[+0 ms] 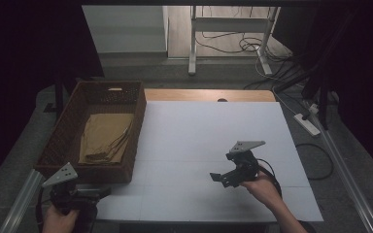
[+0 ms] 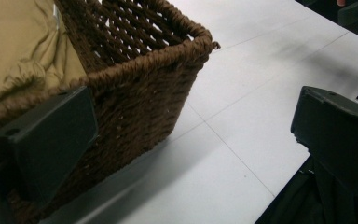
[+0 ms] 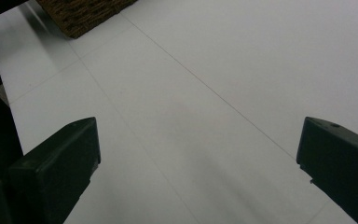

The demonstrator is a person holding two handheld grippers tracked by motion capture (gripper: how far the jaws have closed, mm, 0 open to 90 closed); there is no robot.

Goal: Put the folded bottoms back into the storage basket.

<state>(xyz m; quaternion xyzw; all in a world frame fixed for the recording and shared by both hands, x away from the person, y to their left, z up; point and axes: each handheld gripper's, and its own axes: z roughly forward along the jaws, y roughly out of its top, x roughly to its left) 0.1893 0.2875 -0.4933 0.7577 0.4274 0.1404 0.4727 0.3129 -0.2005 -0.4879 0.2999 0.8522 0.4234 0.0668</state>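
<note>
Nearest the camera in the high view: left claw (image 1: 90, 194) parked at the front-left corner of the white worktop (image 1: 213, 145), jaws spread wide and gripping nothing. Pointed right at the near corner of the dark brown woven wicker basket (image 1: 68, 131), just beside it, not touching as far as can be told.

A bit further in, right claw (image 1: 218, 177) hovering low over bare worktop, jaws also wide apart, empty, well clear of the basket.

Further back, folded tan cloth (image 1: 104, 138) lying flat on the basket floor, towards the front half. Rumpled hem visible close up in the left claw's own view (image 2: 23, 51), with the basket corner (image 2: 168, 65) sitting between the jaws.

Beyond that, just a strip of wooden edge, floor and loose cables.

Stuff that could go sideways, guessing here:
- Left claw so tight to the corner that any push forward probably shoves or tips the light basket instead of clearing the rim.
- Reaching in over that tall wall could snag a jaw on the weave.
- Grabbing only the top fold would likely unfold the cloth and drag it over the rim.
</note>
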